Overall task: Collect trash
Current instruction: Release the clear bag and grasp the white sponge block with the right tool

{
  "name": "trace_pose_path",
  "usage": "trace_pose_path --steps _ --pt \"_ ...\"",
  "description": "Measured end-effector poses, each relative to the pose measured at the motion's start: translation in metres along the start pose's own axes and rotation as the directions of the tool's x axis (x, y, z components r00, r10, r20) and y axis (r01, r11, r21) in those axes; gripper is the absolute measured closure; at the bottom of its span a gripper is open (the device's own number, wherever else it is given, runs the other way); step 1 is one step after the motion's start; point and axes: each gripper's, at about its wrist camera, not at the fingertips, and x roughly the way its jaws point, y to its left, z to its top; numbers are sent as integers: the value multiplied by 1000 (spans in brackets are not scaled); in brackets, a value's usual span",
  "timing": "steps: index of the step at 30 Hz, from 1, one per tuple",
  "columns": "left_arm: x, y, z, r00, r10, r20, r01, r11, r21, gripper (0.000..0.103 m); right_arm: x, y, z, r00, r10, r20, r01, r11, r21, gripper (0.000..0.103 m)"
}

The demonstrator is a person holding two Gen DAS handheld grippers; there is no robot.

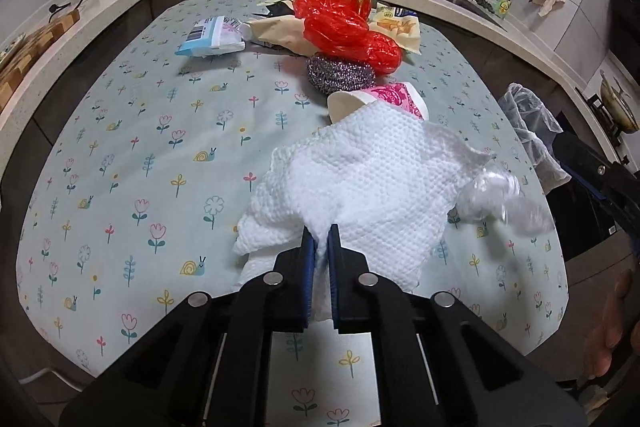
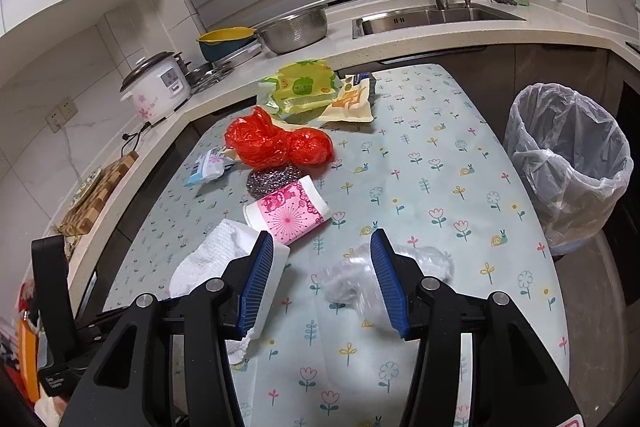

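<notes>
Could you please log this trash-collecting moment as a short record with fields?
left gripper: shut on the white paper towel
right gripper: open, over the clear plastic wrap, not gripping it
bin: lined with a clear bag, beside the table
left on table: paper cup, steel scourer, red bag, snack wrappers

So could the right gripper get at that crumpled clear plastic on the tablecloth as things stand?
Probably yes. The right gripper is open with nothing between its fingers, and the crumpled clear plastic lies just ahead between them with bare tablecloth around it. The white paper towel, held by the left gripper, sits off to one side.
</notes>
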Motion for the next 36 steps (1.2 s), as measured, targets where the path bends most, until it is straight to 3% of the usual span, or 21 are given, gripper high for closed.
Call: trace_pose_path --steps 6,15,18,31,36 --pt "-12 12 10 999 -33 28 35 999 -40 98 18 14 -8 998 56 -42 -57 998 -16 53" --pt "11 65 2 996 80 -46 -86 985 -150 98 60 29 -18 984 96 -147 -101 995 -21 57" --pt "16 81 0 993 96 -63 -106 978 -178 98 75 37 -19 977 116 -180 -122 992 -23 63" --pt "14 93 1 998 28 -64 -41 979 -201 98 85 118 -10 926 279 -255 -309 948 -82 63" --pt "9 88 -1 999 -2 -54 -8 980 -198 98 91 141 -5 928 269 -258 -310 941 -133 63"
